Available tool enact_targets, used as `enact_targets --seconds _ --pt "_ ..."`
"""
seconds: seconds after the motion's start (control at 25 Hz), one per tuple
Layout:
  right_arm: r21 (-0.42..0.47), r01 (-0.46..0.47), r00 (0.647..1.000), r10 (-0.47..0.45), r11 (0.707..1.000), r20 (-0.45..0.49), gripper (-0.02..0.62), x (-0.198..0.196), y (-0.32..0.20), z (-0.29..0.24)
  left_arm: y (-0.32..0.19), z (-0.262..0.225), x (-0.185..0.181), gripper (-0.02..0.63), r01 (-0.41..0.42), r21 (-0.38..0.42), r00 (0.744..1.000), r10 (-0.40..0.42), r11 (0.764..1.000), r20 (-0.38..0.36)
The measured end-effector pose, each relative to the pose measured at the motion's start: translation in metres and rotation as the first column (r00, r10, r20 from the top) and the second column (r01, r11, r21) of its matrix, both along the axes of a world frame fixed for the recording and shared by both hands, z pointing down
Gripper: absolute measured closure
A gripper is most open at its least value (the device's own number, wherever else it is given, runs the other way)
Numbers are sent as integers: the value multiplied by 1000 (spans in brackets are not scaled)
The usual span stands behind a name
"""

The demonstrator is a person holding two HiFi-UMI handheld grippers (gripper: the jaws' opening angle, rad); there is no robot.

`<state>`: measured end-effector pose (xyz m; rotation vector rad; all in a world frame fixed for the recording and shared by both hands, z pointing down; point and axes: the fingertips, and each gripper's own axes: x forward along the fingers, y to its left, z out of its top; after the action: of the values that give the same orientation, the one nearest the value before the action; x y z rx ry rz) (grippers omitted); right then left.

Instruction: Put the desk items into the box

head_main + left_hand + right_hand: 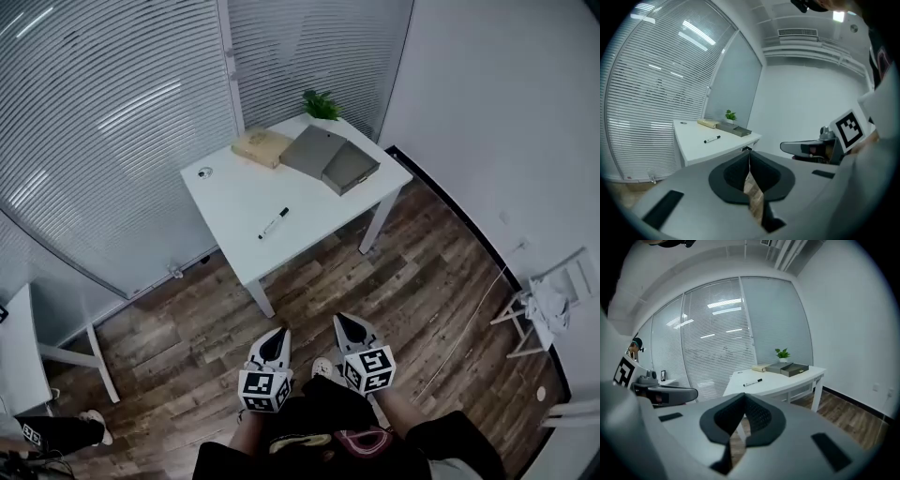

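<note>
A white desk (234,202) stands ahead on the wood floor. On it lie a black-and-white marker (273,223), a tan notebook (262,146) and an open grey box (349,169) with its lid (311,148) beside it. My left gripper (281,334) and right gripper (343,322) hang side by side, well short of the desk, both shut and empty. In the left gripper view the shut gripper (749,152) points at the desk (693,138), with the marker (712,139) and the box (736,130) far off. The right gripper (744,397) faces the marker (753,382) and box (790,369).
A small potted plant (322,105) and a round cable port (204,172) sit at the desk's back. Glass walls with blinds (112,122) run behind it. Another white table (21,356) stands at left, a folding rack (548,302) at right, a person's shoe (94,424) lower left.
</note>
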<state>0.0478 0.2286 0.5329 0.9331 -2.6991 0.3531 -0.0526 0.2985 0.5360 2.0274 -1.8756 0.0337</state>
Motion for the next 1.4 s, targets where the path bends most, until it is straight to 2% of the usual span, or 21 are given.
enact_targets --seconds 0.4,0.64,1.04,1.24,1.4 --pt "-7 82 997 -82 997 0 588 8 -83 3 -94 1 25 588 25 0 1000 -25 1000 10" --pt "-33 69 998 -69 997 11 588 21 -109 7 -115 7 32 588 38 -27 999 -38 999 17" --pt "-77 89 996 -91 993 -17 588 20 -131 22 -149 6 8 588 76 -36 997 -75 996 29" --pt "-73 83 996 -86 994 -33 588 10 -161 23 -183 10 -11 588 65 -46 998 -65 997 3" --pt "-69 75 996 -78 995 -36 588 -4 -191 17 -213 4 -30 587 67 -45 998 -66 997 15"
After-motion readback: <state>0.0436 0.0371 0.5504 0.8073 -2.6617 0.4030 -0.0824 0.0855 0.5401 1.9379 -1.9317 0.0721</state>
